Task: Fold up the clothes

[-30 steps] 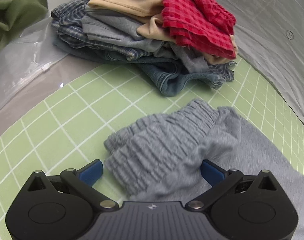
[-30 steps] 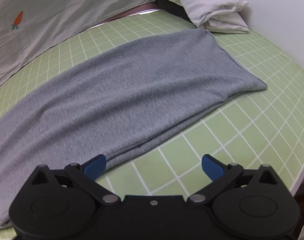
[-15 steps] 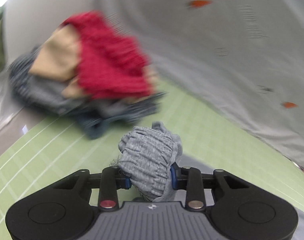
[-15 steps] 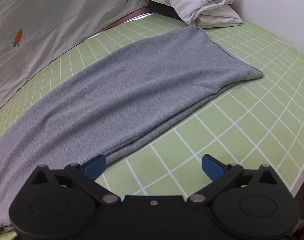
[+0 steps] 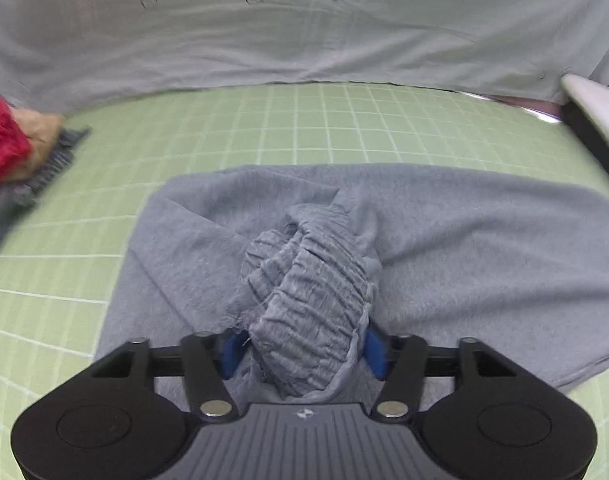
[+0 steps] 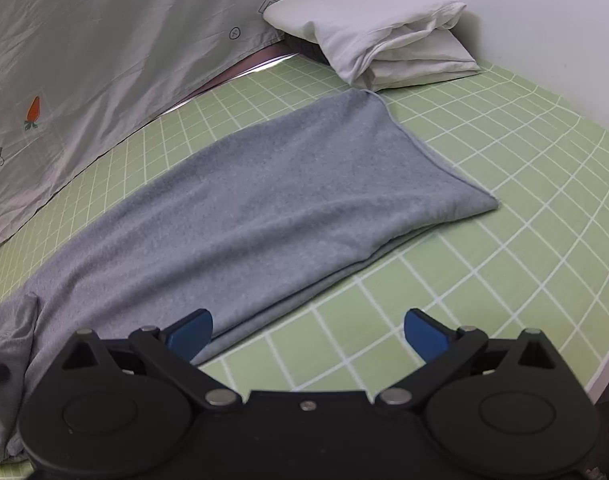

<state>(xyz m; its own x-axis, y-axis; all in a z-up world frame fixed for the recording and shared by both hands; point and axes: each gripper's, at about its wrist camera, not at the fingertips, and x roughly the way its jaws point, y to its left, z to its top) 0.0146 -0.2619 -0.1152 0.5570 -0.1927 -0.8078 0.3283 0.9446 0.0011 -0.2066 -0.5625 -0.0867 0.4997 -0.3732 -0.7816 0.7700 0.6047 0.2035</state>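
Grey trousers lie lengthwise on the green grid mat. Their gathered elastic waistband is folded back over the legs. It stands bunched between the blue pads of my left gripper, whose jaws are opening; the pads' inner faces show and no longer squeeze the fabric. In the right wrist view the same trousers stretch away to a flat hem. My right gripper is open over their near edge with nothing held; its left finger hangs above the fabric and its right finger above the mat.
A pile of mixed clothes, red and tan on top, sits at the left of the mat. Folded white linen lies beyond the trousers' hem by the wall. A pale sheet with carrot prints borders the mat's far side.
My left gripper closed on the waistband and carried it right, away from the clothes pile, over the trouser legs; its jaws now stand wider. The right gripper drifted slightly, still open.
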